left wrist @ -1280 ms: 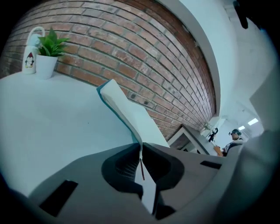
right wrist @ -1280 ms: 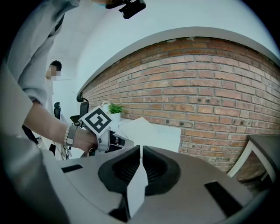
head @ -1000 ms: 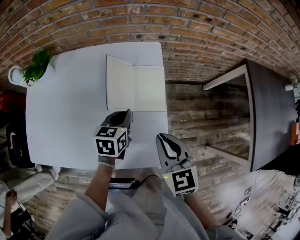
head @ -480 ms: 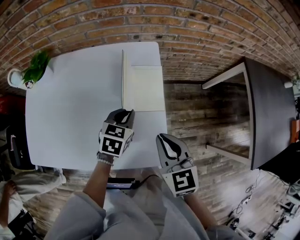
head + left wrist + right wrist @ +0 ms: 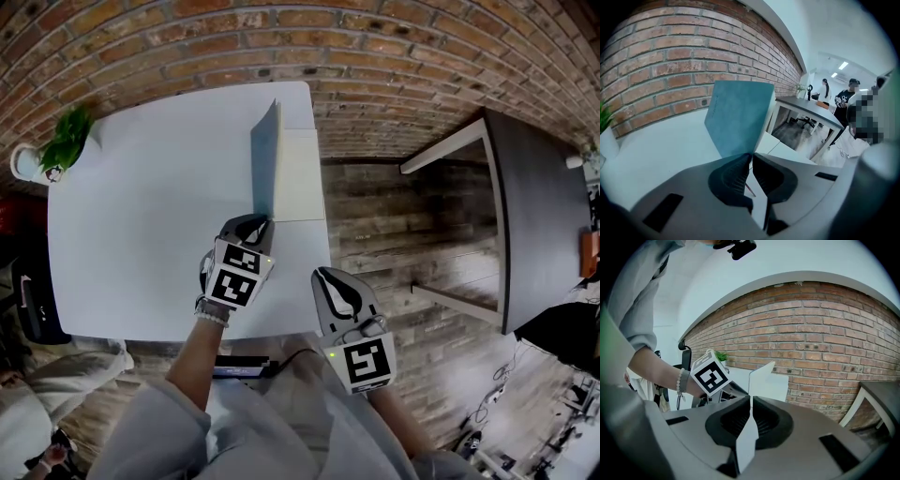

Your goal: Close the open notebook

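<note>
The notebook (image 5: 300,173) lies at the right side of the white table (image 5: 141,216). Its left cover (image 5: 265,150), teal on the outside, stands nearly upright over the pale right-hand pages. My left gripper (image 5: 260,225) is shut on the cover's near bottom corner. In the left gripper view that teal cover (image 5: 738,115) rises straight out from between the jaws of the left gripper (image 5: 751,157). My right gripper (image 5: 335,281) hangs shut and empty past the table's near right corner. The right gripper view looks over the right gripper (image 5: 750,401) at the cover's white inner side (image 5: 761,376).
A potted plant (image 5: 64,141) stands at the table's far left corner. A brick wall (image 5: 375,56) runs behind the table. A dark table (image 5: 539,187) stands to the right across the wooden floor (image 5: 394,234). People (image 5: 843,101) stand far off in the left gripper view.
The notebook's left cover has swung up from flat to nearly upright, toward the right. My left gripper moved right with it and rolled. The right gripper stayed still.
</note>
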The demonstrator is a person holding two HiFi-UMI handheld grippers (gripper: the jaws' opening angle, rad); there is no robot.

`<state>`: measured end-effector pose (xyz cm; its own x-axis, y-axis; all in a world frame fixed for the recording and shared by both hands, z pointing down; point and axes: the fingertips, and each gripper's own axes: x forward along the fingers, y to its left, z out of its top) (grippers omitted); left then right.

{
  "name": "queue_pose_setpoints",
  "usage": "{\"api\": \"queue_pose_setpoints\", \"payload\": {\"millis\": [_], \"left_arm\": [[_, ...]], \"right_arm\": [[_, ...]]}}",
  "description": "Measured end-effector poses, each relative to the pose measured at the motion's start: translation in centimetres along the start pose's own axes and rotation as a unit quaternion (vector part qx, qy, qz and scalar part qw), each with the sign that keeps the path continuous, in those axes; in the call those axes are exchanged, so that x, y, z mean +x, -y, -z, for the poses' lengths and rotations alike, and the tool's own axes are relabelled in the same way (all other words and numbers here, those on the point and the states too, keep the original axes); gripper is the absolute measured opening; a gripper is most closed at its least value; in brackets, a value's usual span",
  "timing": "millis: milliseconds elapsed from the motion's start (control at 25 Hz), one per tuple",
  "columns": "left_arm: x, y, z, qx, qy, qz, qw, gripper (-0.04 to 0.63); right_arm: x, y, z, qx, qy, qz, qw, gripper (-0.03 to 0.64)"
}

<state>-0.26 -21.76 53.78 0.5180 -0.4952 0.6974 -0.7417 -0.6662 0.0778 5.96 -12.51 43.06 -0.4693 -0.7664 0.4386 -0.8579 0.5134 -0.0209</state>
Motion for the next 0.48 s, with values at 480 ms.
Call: {"api": "queue_pose_setpoints", "payload": {"millis": [480], "left_arm": [[1.7,1.2,0.5,0.082,-0.063,0.006,0.9946,0.035]], "right_arm": [[-0.4,0.6,0.4,0.005,-0.001,0.007,1.0,0.048]]}}
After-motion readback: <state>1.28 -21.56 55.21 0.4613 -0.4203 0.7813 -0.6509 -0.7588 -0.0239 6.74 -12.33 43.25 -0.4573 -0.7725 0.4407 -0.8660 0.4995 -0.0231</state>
